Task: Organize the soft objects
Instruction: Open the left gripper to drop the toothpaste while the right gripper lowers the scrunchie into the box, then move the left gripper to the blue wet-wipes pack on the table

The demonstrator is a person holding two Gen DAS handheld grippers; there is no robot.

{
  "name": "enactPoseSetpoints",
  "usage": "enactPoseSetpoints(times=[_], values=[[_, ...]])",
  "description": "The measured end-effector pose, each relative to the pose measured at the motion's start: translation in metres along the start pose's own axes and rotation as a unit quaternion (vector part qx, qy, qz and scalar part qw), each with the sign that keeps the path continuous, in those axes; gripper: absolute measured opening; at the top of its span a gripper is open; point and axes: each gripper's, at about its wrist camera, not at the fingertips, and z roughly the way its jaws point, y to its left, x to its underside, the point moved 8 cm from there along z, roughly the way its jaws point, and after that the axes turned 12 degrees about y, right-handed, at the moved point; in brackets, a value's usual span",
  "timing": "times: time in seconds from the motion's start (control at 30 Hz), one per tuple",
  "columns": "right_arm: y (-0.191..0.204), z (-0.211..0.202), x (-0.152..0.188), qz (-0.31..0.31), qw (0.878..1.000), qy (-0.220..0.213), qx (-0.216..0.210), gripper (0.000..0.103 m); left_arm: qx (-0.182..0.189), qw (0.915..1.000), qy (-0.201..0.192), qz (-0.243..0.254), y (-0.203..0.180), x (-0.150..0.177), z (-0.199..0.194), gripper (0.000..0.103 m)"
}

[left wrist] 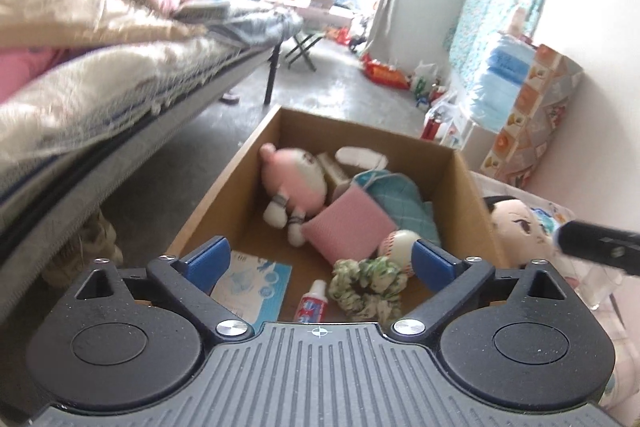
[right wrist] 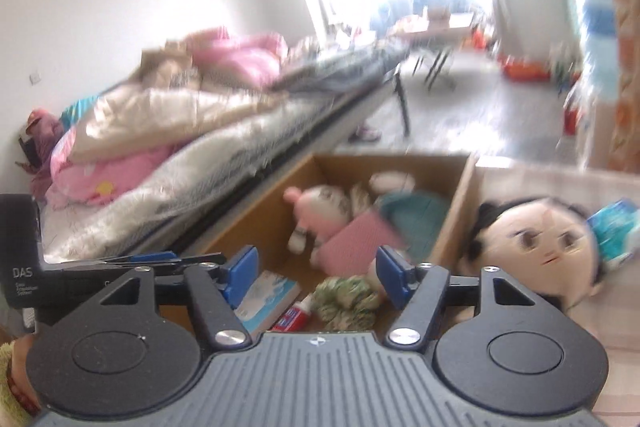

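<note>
Left wrist view: both grippers spread and empty above an open box [left wrist: 460, 183] of soft items.

The left gripper [left wrist: 320, 259] has its 2 jaws wide apart with nothing between the pads. The right gripper [right wrist: 316, 273] is likewise parted and holds nothing. Inside the box lie a pink plush [left wrist: 294, 183], a pink pad [left wrist: 348, 227] leaning on a teal cloth [left wrist: 404, 197], a ball [left wrist: 398, 243], a green scrunchie [left wrist: 368, 285], a small tube [left wrist: 312, 307] and a blue packet [left wrist: 256, 285]. A doll head [left wrist: 520, 227] rests outside, against the box's right wall. A bed [left wrist: 100, 75] with heaped bedding stands to the left. The right wrist view is blurred.
</note>
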Motion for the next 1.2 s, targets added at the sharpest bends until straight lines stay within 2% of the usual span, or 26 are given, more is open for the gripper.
enactPoseSetpoints(times=[0.13, 0.2, 0.33, 0.57, 0.73, 0.9, 1.0, 1.13, 1.2], values=[[-0.004, -0.046, 0.005, -0.012, 0.997, -0.060, 0.036, 0.080, 0.006, 0.9992, -0.020, 0.034, -0.022, -0.002, -0.018, 0.103], [-0.010, -0.066, 0.010, -0.013, 0.995, -0.083, 0.051, 0.081, 0.009, 0.9984, -0.026, 0.049, -0.035, -0.003, -0.025, 0.103], [-0.025, -0.095, 0.024, 0.005, 0.991, -0.119, 0.067, 0.095, 0.020, 0.9967, -0.030, 0.072, -0.061, -0.002, -0.035, 0.103], [-0.061, -0.126, 0.059, 0.077, 0.982, -0.161, 0.058, 0.096, 0.035, 0.9915, -0.023, 0.123, -0.112, 0.002, -0.040, 0.103], [-0.095, -0.138, 0.093, 0.125, 0.972, -0.180, 0.081, 0.097, 0.070, 0.9871, -0.004, 0.144, -0.148, 0.004, -0.037, 0.103], [-0.131, -0.138, 0.115, 0.167, 0.964, -0.186, 0.088, 0.096, 0.076, 0.9807, 0.018, 0.180, -0.193, 0.001, -0.025, 0.103], [-0.149, -0.139, 0.116, 0.177, 0.960, -0.195, 0.092, 0.096, 0.093, 0.9772, 0.040, 0.186, -0.222, -0.006, -0.017, 0.103], [-0.169, -0.133, 0.110, 0.190, 0.955, -0.204, 0.098, 0.096, 0.101, 0.9705, 0.059, 0.211, -0.263, -0.023, -0.003, 0.103], [-0.182, -0.123, 0.104, 0.195, 0.954, -0.200, 0.111, 0.094, 0.099, 0.9705, 0.065, 0.210, -0.279, -0.034, 0.009, 0.103]])
